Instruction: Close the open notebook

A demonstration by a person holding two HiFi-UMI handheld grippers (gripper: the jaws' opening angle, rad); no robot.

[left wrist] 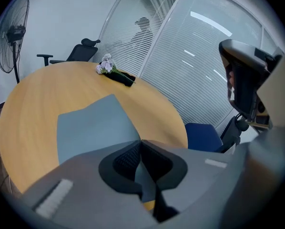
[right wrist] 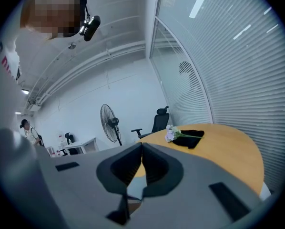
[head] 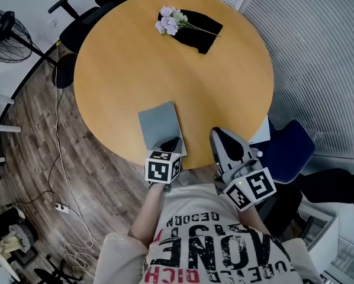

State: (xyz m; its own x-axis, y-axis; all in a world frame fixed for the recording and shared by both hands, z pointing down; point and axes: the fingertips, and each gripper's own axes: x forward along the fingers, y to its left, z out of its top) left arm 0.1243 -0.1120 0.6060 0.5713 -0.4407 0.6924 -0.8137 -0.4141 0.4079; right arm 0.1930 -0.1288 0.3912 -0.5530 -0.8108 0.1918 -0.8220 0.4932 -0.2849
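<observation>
A grey notebook [head: 160, 125] lies flat with its cover down near the front edge of the round wooden table [head: 124, 70]; in the left gripper view the notebook [left wrist: 92, 125] stretches out just ahead of the jaws. My left gripper [head: 171, 143] hovers over the notebook's near right corner, shut [left wrist: 141, 142], with nothing between its tips. To its right, my right gripper [head: 219, 134] is at the table's front edge beside the notebook; its jaws [right wrist: 142, 144] meet, holding nothing.
A bunch of pale purple flowers [head: 170, 21] lies on a black cloth [head: 199, 29] at the table's far side. A blue chair [head: 289, 149] stands at the right, a black office chair [head: 82, 16] and a floor fan [head: 8, 34] at the left. Cables trail over the floor.
</observation>
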